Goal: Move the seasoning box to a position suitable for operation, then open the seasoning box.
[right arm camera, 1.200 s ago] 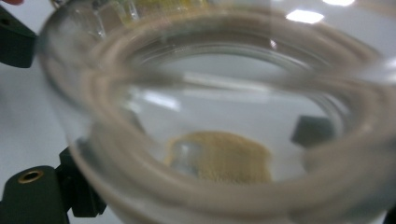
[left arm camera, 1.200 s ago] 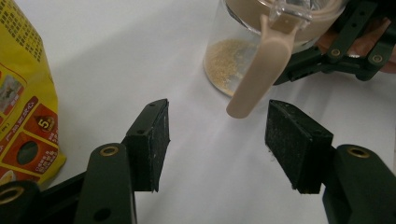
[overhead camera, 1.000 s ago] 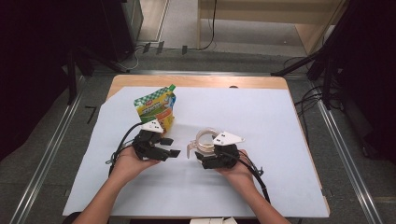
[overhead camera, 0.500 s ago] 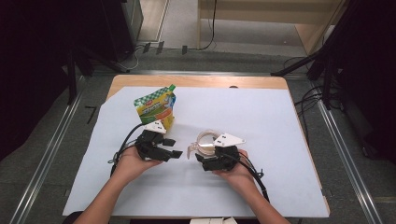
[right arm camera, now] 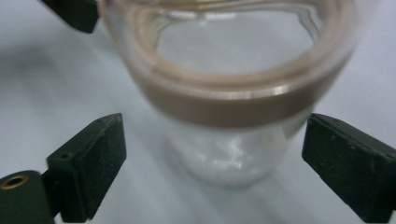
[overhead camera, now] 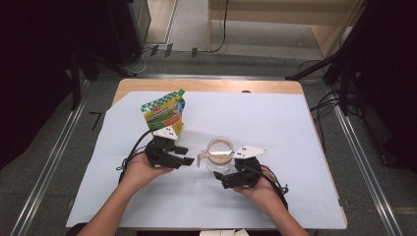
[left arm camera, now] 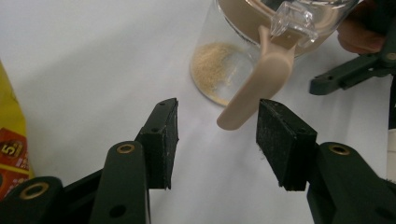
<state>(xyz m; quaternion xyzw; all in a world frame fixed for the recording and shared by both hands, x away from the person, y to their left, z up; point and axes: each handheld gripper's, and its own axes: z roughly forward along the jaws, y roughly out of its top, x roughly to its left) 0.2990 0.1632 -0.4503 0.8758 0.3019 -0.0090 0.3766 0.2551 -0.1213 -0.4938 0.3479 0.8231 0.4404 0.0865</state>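
A clear glass jar (overhead camera: 220, 156) with a beige lid ring stands on the white sheet between my two grippers. A little tan powder lies on the jar's bottom (left arm camera: 217, 74). The beige latch tab (left arm camera: 254, 88) hangs down its side. My left gripper (left arm camera: 217, 119) is open and its jaws have just been closing. The tab's tip sits between the pads, near the right one, unpressed. My right gripper (right arm camera: 212, 154) is open, with one pad on each side of the jar (right arm camera: 224, 121) and a gap at both. In the high view the left gripper (overhead camera: 186, 155) is left of the jar and the right gripper (overhead camera: 221, 173) is in front of it.
A green and yellow stand-up pouch (overhead camera: 163, 114) stands just behind my left hand, and its edge (left arm camera: 9, 154) is close to the left jaw. The white sheet (overhead camera: 275, 128) covers most of the wooden table. Cables trail from both grippers toward the near edge.
My right gripper has drawn back a little toward the near edge and to the right. The left hand has stayed in place, and the jar stands where it was.
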